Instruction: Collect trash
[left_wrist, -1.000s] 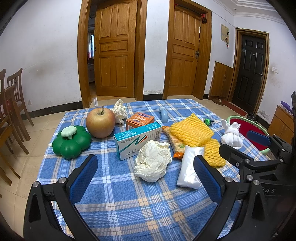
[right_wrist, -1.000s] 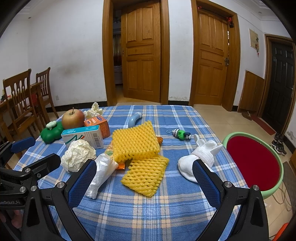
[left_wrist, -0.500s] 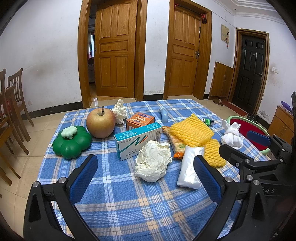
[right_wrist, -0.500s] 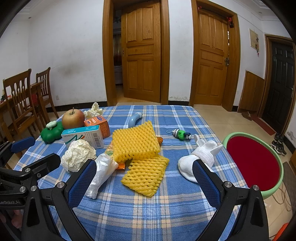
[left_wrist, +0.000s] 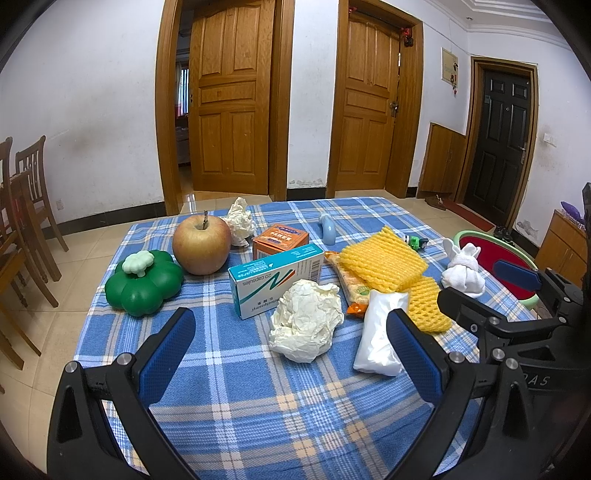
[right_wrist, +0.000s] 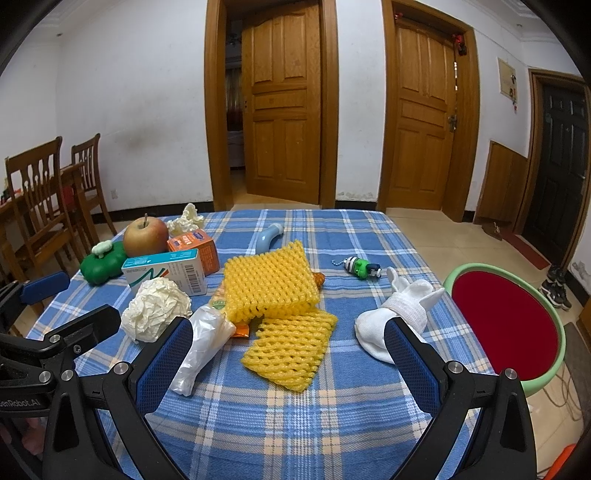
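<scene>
On the blue plaid tablecloth (left_wrist: 258, 398) lie a crumpled white paper ball (left_wrist: 304, 319), a clear plastic bag (left_wrist: 380, 332), two yellow foam nets (left_wrist: 380, 258), a snack wrapper (left_wrist: 351, 284) under them, a teal capsule box (left_wrist: 275, 278), an orange box (left_wrist: 280, 240) and a second paper wad (left_wrist: 240, 219). My left gripper (left_wrist: 290, 350) is open and empty, just before the paper ball. My right gripper (right_wrist: 288, 354) is open and empty, over the front net (right_wrist: 291, 350). A red basin with green rim (right_wrist: 506, 325) stands right of the table.
An apple (left_wrist: 201, 243), a green pumpkin-shaped toy (left_wrist: 144, 282), a white rabbit-shaped cloth (right_wrist: 399, 314), a small green toy keychain (right_wrist: 360, 266) and a pale blue object (right_wrist: 269, 238) are also on the table. Wooden chairs (right_wrist: 48, 206) stand at the left.
</scene>
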